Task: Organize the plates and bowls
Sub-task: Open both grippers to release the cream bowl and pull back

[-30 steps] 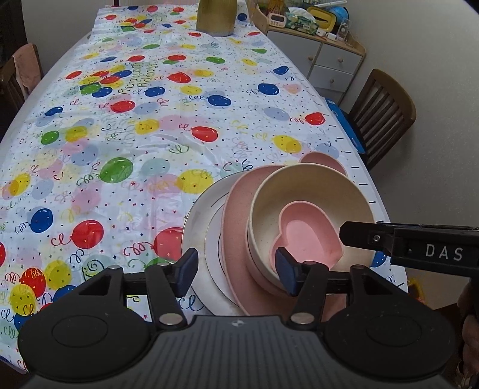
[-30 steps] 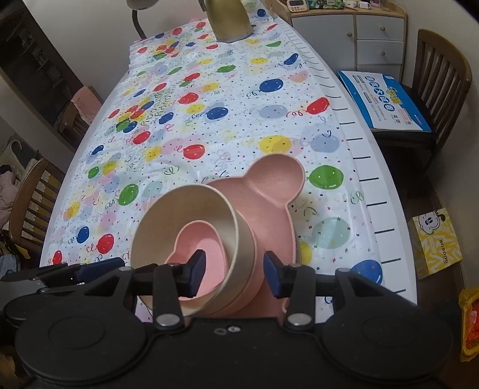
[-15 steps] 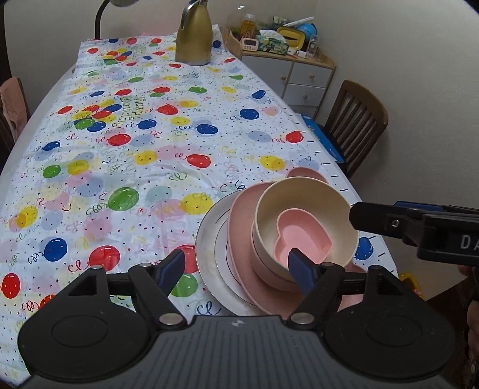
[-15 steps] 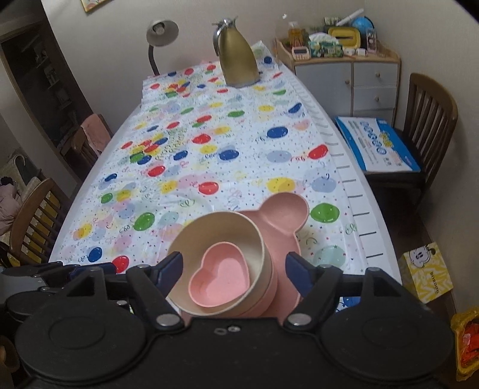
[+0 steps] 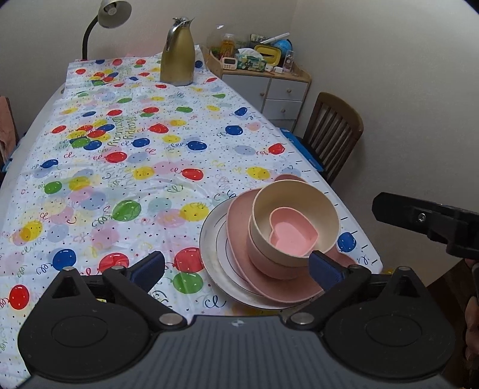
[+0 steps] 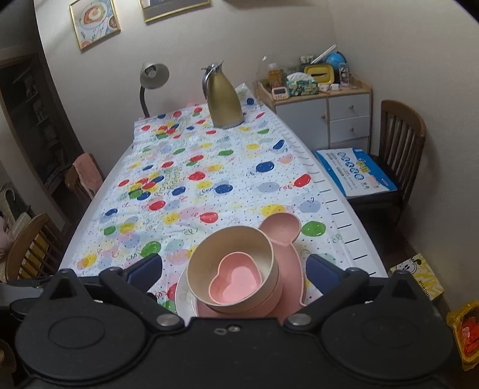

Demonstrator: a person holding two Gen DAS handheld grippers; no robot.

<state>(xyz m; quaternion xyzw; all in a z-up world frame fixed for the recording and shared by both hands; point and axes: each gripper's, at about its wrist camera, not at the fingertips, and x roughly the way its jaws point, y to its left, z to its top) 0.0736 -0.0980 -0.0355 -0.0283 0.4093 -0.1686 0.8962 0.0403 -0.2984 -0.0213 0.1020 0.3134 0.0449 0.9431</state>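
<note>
Plates and bowls stand nested in one stack near the table's near right corner. From the left wrist view, a white round plate with a thin dark ring (image 5: 214, 239) lies on the balloon-printed plastic tablecloth (image 5: 119, 155); on it rests a pink bear-shaped plate with round ears (image 5: 239, 209), then a pink bowl (image 5: 260, 257), a cream round bowl (image 5: 293, 194) and, innermost, a small pink heart-shaped bowl (image 5: 292, 233). The left gripper (image 5: 236, 267) hangs above the table edge with its blue-padded fingers spread wide, grasping nothing. The right gripper (image 5: 425, 218) shows as a black bar to the right, clear of the stack. Far down the table stands a gold metal jug (image 5: 177, 54) beside a grey gooseneck desk lamp (image 5: 110, 15). A white drawer cabinet with a wooden top (image 5: 269, 89), cluttered with small items, fills the corner, and a dark wooden chair (image 5: 332, 134) sits against the wall.

The right wrist view looks more directly down into the heart-shaped bowl (image 6: 236, 279), and one bear ear (image 6: 281, 227) juts out beyond the cream bowl (image 6: 230, 245). The right gripper (image 6: 233, 269) is likewise spread wide and empty, with the stack between its fingers in the picture. Only here appear two framed pictures on the wall (image 6: 95, 21), a blue-and-white pack on the chair seat (image 6: 356, 170), a yellow cartoon-printed box on the floor (image 6: 419, 275), and more wooden chairs on the left side (image 6: 27, 248).
</note>
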